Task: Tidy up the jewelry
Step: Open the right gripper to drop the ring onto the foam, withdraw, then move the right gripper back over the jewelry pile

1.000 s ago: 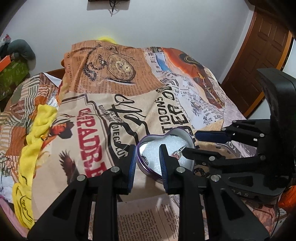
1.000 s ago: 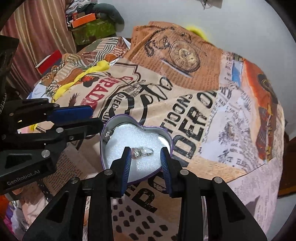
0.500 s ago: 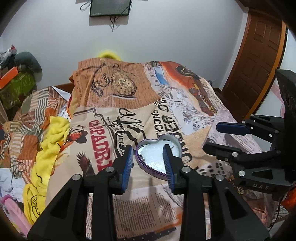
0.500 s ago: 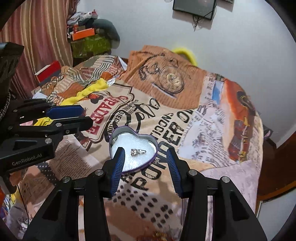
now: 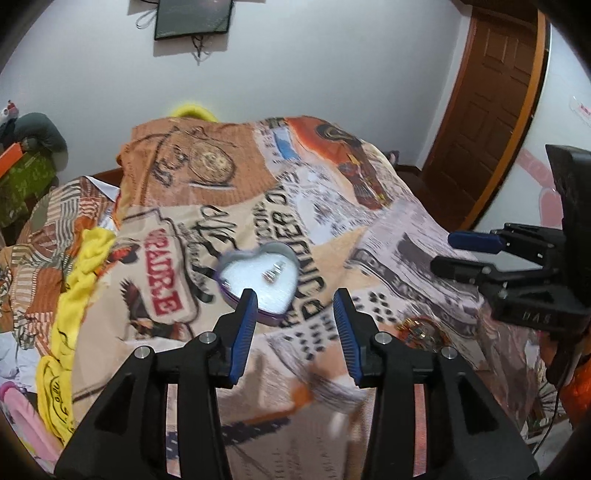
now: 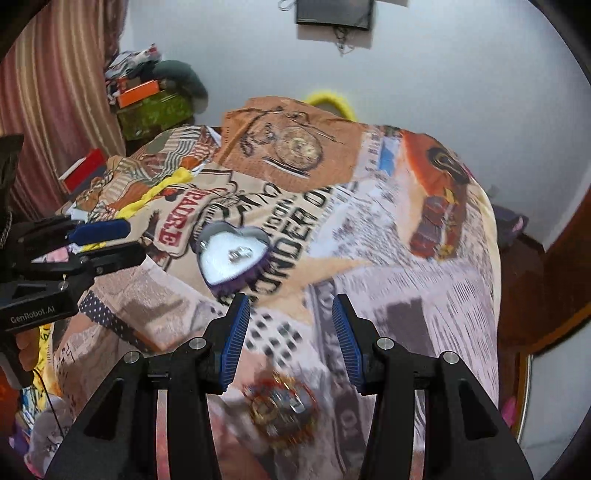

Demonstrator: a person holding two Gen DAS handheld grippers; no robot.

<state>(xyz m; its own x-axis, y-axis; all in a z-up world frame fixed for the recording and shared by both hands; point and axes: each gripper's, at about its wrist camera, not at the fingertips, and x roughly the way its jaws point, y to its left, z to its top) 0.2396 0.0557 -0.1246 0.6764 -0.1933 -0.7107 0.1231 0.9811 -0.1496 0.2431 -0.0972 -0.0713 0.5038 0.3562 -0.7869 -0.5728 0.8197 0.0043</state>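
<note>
A purple heart-shaped tin [image 5: 258,280] with white foam lies open on the printed bedspread. A silver ring [image 5: 272,274] rests on the foam; another small piece sits at the tin's left rim. The tin also shows in the right wrist view [image 6: 232,258] with the ring [image 6: 240,253]. A blurred pile of gold and silver jewelry [image 6: 282,406] lies on the spread just below my right gripper [image 6: 291,332]; it shows in the left wrist view [image 5: 417,332] too. Both my left gripper [image 5: 293,325] and right gripper are open, empty and raised above the bed.
The bed is covered by a newspaper-print spread [image 5: 332,229]. A yellow cloth [image 5: 74,295] lies along its left side. Boxes and clothes [image 6: 151,99] are piled at the far left. A wooden door [image 5: 495,110] stands at right, a wall screen [image 5: 192,16] behind.
Both grippers have pulled back and up from the heart tin and opened wider. The ring stays on the foam. The jewelry pile has come into view.
</note>
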